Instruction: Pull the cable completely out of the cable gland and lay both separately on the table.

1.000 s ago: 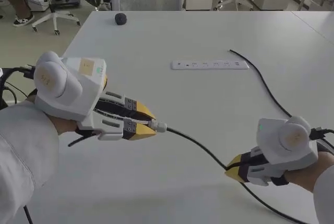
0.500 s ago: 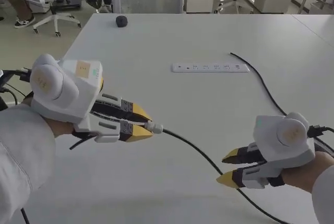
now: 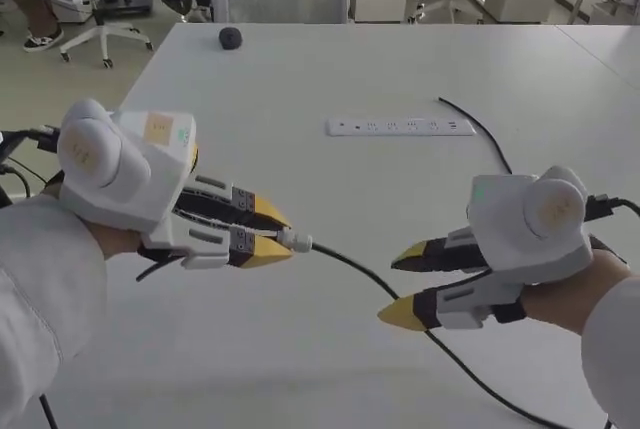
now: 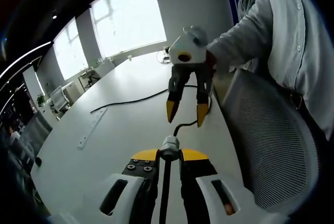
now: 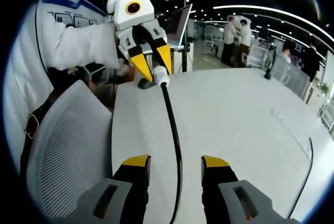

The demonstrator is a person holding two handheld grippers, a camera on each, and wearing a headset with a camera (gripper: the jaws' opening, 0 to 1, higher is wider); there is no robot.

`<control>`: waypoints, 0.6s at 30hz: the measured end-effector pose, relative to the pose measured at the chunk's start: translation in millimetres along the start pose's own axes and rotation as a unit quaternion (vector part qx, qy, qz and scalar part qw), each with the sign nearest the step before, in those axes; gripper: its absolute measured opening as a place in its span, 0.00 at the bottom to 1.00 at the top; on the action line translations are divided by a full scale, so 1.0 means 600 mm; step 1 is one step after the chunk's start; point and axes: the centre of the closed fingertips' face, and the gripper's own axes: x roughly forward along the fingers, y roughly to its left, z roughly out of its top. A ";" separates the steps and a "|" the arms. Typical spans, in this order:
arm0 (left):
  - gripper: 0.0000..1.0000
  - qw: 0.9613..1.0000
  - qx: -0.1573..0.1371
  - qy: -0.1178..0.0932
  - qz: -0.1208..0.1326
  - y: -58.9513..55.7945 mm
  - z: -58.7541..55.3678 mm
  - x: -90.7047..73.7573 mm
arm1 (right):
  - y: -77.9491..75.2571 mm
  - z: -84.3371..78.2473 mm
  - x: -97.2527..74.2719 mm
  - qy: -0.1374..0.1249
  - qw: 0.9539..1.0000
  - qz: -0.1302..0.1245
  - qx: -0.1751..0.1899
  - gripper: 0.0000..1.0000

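A black cable [image 3: 350, 267] runs across the white table [image 3: 330, 189] and ends in a white cable gland [image 3: 296, 241]. My left gripper [image 3: 272, 239] is shut on the gland, whose tip sticks out past the yellow fingertips. In the left gripper view the gland [image 4: 169, 147] sits between the jaws of my left gripper [image 4: 169, 156]. My right gripper [image 3: 400, 284] is open, its jaws either side of the cable a short way from the gland. The right gripper view shows the cable [image 5: 171, 125] passing between the spread jaws of my right gripper [image 5: 176, 162] toward the gland [image 5: 160, 77].
A white power strip [image 3: 390, 126] lies mid-table, and a dark round object [image 3: 231, 37] sits at the far edge. The cable's far stretch [image 3: 500, 154] curves along the right side. A mesh chair [image 5: 68, 145] stands at the table's near edge. Office chairs stand beyond.
My right gripper was shut on the cable a second ago, then opened and slid left along the cable toward the gland. The left gripper kept its hold.
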 end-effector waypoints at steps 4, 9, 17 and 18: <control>0.15 1.000 0.001 0.000 -0.002 -0.002 0.000 0.001 | 0.008 0.030 0.001 -0.015 1.000 0.007 -0.013 0.39; 0.15 1.000 0.004 0.003 -0.006 -0.006 0.000 0.004 | 0.019 0.066 0.002 -0.032 0.999 0.013 -0.031 0.37; 0.15 1.000 0.007 0.000 -0.009 -0.008 0.006 0.010 | 0.030 0.095 0.011 -0.034 0.997 0.021 -0.064 0.30; 0.15 1.000 0.008 0.001 -0.010 -0.009 0.006 0.011 | 0.031 0.098 0.014 -0.034 0.997 0.021 -0.070 0.29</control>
